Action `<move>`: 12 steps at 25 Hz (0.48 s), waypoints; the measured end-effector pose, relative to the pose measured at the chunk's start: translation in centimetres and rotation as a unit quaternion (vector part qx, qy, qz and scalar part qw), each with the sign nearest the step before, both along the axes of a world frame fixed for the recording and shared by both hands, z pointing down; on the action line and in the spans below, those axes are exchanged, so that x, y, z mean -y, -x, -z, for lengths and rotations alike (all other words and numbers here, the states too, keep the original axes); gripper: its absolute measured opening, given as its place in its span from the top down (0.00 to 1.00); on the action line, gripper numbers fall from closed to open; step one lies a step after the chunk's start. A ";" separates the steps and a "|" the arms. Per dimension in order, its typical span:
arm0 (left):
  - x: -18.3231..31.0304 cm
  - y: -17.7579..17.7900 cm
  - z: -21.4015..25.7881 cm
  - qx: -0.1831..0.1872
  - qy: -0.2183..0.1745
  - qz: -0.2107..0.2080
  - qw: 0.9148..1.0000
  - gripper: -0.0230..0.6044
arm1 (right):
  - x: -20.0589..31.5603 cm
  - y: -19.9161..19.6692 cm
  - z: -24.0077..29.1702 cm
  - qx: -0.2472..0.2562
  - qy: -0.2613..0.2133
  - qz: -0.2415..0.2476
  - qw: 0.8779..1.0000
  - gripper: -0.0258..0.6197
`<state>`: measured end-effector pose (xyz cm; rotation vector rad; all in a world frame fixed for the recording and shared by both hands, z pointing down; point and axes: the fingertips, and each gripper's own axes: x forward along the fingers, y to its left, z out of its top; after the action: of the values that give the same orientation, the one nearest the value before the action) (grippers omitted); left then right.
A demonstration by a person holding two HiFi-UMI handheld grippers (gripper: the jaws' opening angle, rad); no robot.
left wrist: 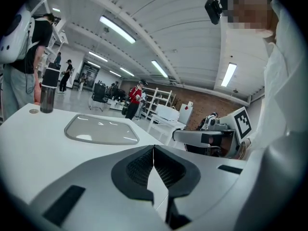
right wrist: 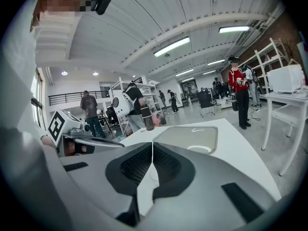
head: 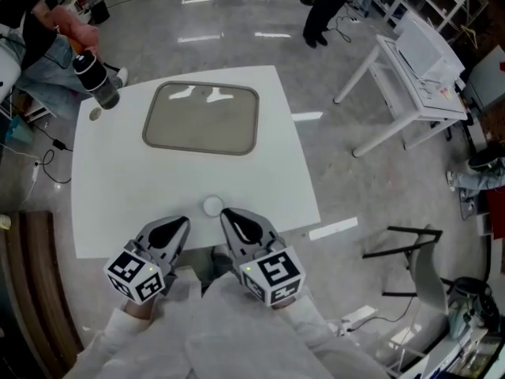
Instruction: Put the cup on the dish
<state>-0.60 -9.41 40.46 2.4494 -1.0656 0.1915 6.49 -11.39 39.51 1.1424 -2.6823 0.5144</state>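
Grey and rectangular, the shallow dish [head: 201,117] lay in the far half of the white square table [head: 276,172]. The dark cylindrical cup with a black lid [head: 96,80] stood upright at the far left corner, apart from it. Left gripper [head: 183,222] and right gripper [head: 226,213] hung over the near edge (a small white round disc [head: 213,205] just ahead), each with jaws pressed together on nothing

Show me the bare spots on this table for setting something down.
Free: the dish's empty inside; the table strip between dish and small white disc; the band right of the dish. Crowded: the far left corner with the dark cup and a small round piece, and the near edge, where the left gripper and right gripper sit by the disc.
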 end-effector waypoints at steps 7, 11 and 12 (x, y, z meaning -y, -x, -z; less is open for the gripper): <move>0.3 -0.1 -1.5 -0.004 0.021 0.003 1.000 0.95 | -0.2 0.6 -2.1 -0.027 0.021 0.030 0.999 0.94; 0.7 -0.7 -1.9 -0.007 0.027 -0.006 1.000 0.95 | -0.5 0.8 -3.1 -0.036 0.038 0.051 0.997 0.94; 0.9 -0.8 -2.1 -0.009 0.028 -0.007 1.000 0.95 | -0.5 0.9 -3.4 -0.042 0.038 0.055 0.997 0.94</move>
<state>0.21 -10.32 42.56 2.4048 -1.0221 0.2017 5.64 -10.88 42.90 0.9683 -2.6120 0.5319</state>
